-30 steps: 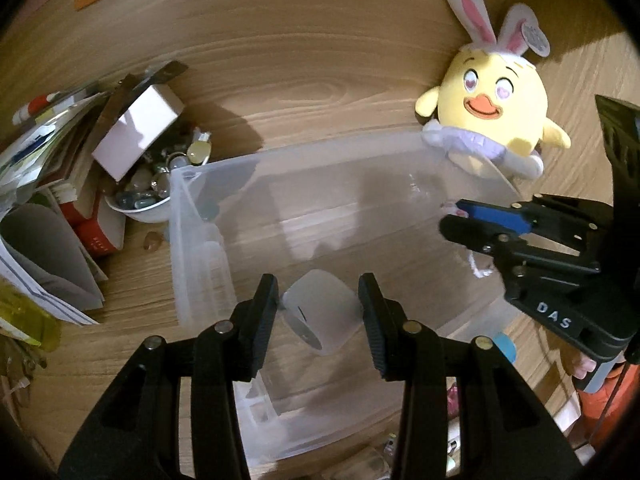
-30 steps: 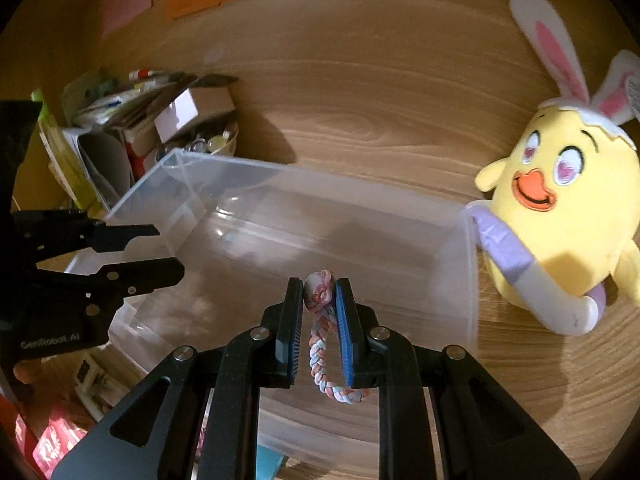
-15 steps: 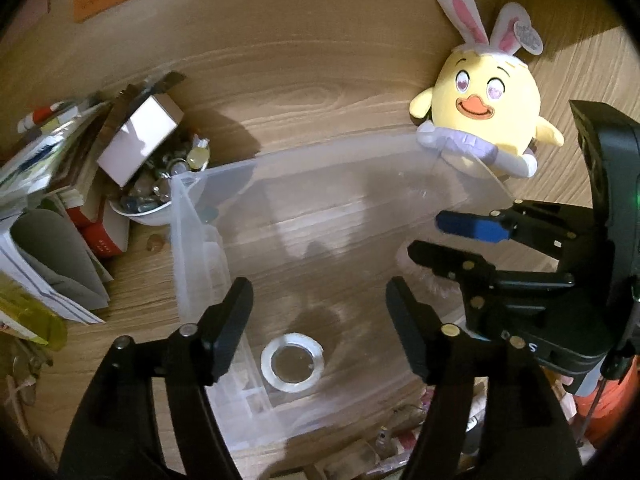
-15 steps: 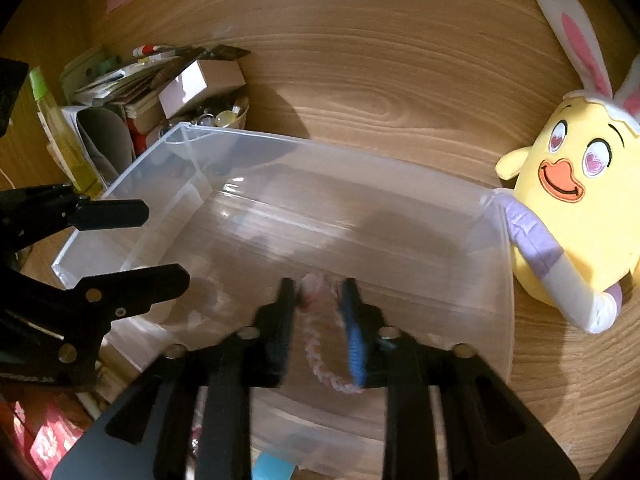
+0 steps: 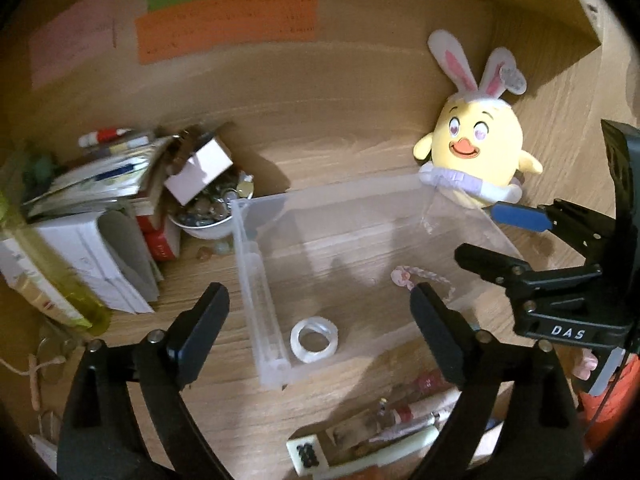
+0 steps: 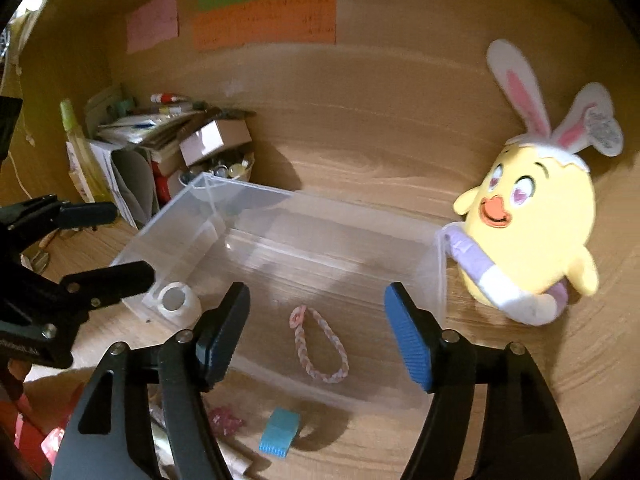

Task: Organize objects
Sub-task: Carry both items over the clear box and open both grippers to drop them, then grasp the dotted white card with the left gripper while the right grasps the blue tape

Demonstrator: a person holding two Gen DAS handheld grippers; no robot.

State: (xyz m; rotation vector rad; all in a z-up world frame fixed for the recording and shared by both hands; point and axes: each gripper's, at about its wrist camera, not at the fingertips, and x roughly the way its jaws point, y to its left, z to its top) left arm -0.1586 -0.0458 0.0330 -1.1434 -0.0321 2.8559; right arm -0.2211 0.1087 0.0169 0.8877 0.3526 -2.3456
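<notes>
Both items released into the clear bin; both grippers empty.

Clear plastic bin [image 6: 320, 240] sits mid-desk, plush chick [image 6: 528, 240] touching its right wall; left gripper [image 5: 316, 304] has just been opening, jaws now spread wide, nothing between them; right gripper [image 6: 316, 316] likewise just opening, spread and empty; tape roll [image 5: 315, 339], held a second ago, now lies flat at the bin's near-left corner; braided bracelet [image 6: 320, 346] now lies on the bin floor, right of it; judgement: two objects stowed, loose clutter near the bin remains.

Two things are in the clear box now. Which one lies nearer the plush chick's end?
The braided bracelet. It lies in the clear box toward the plush chick; the tape roll sits at the opposite end, by the left gripper.
</notes>
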